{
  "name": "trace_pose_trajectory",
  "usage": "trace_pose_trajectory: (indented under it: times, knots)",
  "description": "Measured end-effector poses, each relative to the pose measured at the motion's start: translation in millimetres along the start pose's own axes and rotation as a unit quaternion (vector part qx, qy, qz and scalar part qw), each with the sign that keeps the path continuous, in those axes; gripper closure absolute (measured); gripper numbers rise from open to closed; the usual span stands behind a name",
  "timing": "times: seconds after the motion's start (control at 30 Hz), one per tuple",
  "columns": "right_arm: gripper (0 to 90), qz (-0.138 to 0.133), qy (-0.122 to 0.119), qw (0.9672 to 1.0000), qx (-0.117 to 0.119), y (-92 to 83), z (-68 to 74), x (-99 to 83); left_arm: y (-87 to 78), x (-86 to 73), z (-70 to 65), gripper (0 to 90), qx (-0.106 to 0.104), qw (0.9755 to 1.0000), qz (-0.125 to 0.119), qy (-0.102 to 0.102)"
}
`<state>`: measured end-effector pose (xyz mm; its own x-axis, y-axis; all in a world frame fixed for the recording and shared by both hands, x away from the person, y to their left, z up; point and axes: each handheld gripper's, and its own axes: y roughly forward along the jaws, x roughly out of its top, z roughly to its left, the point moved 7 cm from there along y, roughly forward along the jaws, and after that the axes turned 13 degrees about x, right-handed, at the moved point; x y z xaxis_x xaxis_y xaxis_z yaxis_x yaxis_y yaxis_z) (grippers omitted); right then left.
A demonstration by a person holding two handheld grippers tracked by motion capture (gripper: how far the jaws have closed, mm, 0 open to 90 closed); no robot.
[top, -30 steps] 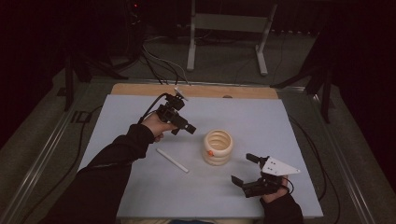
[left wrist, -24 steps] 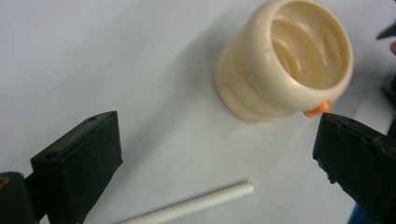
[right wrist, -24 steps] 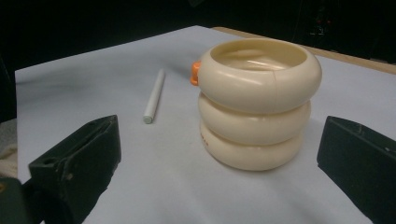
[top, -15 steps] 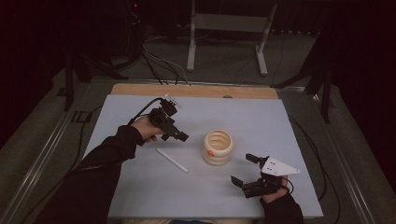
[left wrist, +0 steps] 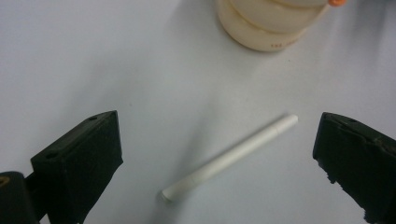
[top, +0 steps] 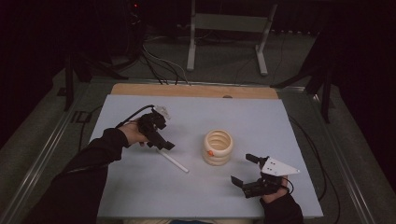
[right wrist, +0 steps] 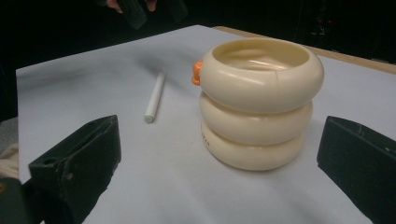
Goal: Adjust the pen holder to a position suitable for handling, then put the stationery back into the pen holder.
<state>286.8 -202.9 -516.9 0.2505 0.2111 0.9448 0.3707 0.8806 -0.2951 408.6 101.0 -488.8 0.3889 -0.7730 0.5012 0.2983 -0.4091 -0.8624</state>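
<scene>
Left gripper point(left wrist: 219, 163) has just spread its jaws, empty, over the stick point(left wrist: 229, 157); next, lower and close on it.

One white stick point(top: 172, 161) and one cream stack of three rings point(top: 218, 147) are lying on the table point(top: 280, 121).

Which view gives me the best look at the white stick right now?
The left gripper view: the white stick lies whole and close between open jaws. The right gripper view shows it farther off; the high view shows it small.
</scene>
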Motion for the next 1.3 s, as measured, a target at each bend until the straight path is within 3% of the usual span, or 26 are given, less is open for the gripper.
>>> trace_pose_trajectory:
  times: [0.07,0.13,0.17,0.23,0.3,0.37,0.4,0.43,0.47,0.53,0.57,0.6,0.67,0.8,0.83,1.0,1.03,1.07,1.1,1.13,1.23,1.27,1.3]
  knots:
    - [0.0,0.0,0.0,1.0,0.001,0.4,0.3,-0.1,2.1,-5.5,1.2,2.0,-0.003,0.9999,0.009,0.007]
    - [0.0,0.001,-0.001,1.0,0.001,0.5,0.2,-0.3,3.7,-10.2,-0.6,4.3,-0.007,0.9994,0.003,0.033]
    - [0.0,0.001,0.0,1.0,0.002,0.4,0.2,-0.4,4.0,-12.7,-3.1,4.8,-0.016,0.9986,-0.003,0.05]
    - [0.0,0.0,0.001,1.0,0.002,0.1,0.0,-0.4,6.4,-16.5,-7.1,4.9,-0.034,0.9977,-0.003,0.059]
    - [0.0,0.0,0.001,1.0,0.002,0.0,0.0,-0.3,10.3,-21.3,-7.5,9.4,-0.015,0.9956,0.008,0.092]
    - [0.0,0.0,0.001,1.0,0.002,0.2,0.1,-0.2,13.6,-25.6,-9.9,15.4,-0.013,0.9929,0.019,0.116]
    - [0.0,0.0,0.0,1.0,0.002,0.4,0.1,-0.3,13.6,-25.6,-9.9,15.4,-0.013,0.9929,0.019,0.116]
    - [0.0,0.001,0.0,1.0,0.002,0.5,0.2,-0.4,17.3,-30.0,-13.9,15.5,-0.016,0.9894,0.028,0.142]
    - [0.0,0.001,0.001,1.0,0.003,0.6,0.3,-0.5,19.9,-32.1,-13.4,15.5,-0.005,0.9867,0.037,0.158]
    - [0.0,0.001,0.0,1.0,0.002,0.8,0.2,-0.5,23.4,-36.3,-16.6,17.0,-0.008,0.9835,0.045,0.175]
    - [0.0,0.001,0.0,1.0,0.003,0.9,0.3,-0.5,25.5,-37.6,-16.5,17.3,0.002,0.9814,0.049,0.186]
    - [0.0,0.001,0.0,1.0,0.003,0.9,0.3,-0.5,25.5,-37.6,-16.5,20.7,0.002,0.9814,0.049,0.186]
    - [0.0,0.001,0.0,1.0,0.003,0.9,0.4,-0.6,29.1,-41.3,-16.5,23.9,0.012,0.9729,0.062,0.222]
    - [0.0,0.001,0.0,1.0,0.003,0.5,0.3,-0.5,34.7,-43.6,-16.5,32.9,0.026,0.9629,0.061,0.262]
    - [0.0,0.0,0.0,1.0,0.003,0.4,0.2,-0.4,36.2,-44.5,-15.0,33.8,0.037,0.9577,0.069,0.277]
    - [0.0,0.001,0.0,1.0,0.003,0.4,0.4,-0.7,44.4,-45.4,-12.0,42.7,0.066,0.9387,0.069,0.331]
    - [0.0,0.001,0.0,1.0,0.003,0.4,0.4,-0.7,44.4,-45.4,-12.0,44.0,0.066,0.9387,0.069,0.331]
    - [0.0,0.001,0.0,1.0,0.003,0.2,0.4,-0.9,45.8,-45.7,-11.9,46.7,0.066,0.9363,0.072,0.337]
    - [0.0,0.001,0.001,1.0,0.003,0.0,0.5,-1.0,46.7,-45.8,-11.9,46.8,0.066,0.9328,0.071,0.347]
    - [0.0,0.0,0.001,1.0,0.003,-0.1,0.4,-0.9,48.1,-46.1,-11.1,49.0,0.074,0.9276,0.076,0.358]
    - [0.0,0.0,0.002,1.0,0.003,-0.3,0.1,-0.8,49.8,-45.2,-12.1,51.3,0.068,0.9215,0.075,0.375]
    - [0.0,0.0,0.002,1.0,0.003,-0.3,0.0,-0.8,50.6,-43.9,-12.0,54.4,0.068,0.9172,0.078,0.385]
    - [0.0,0.0,0.002,1.0,0.004,0.0,0.1,-0.8,51.1,-43.7,-12.7,55.0,0.065,0.9153,0.079,0.39]
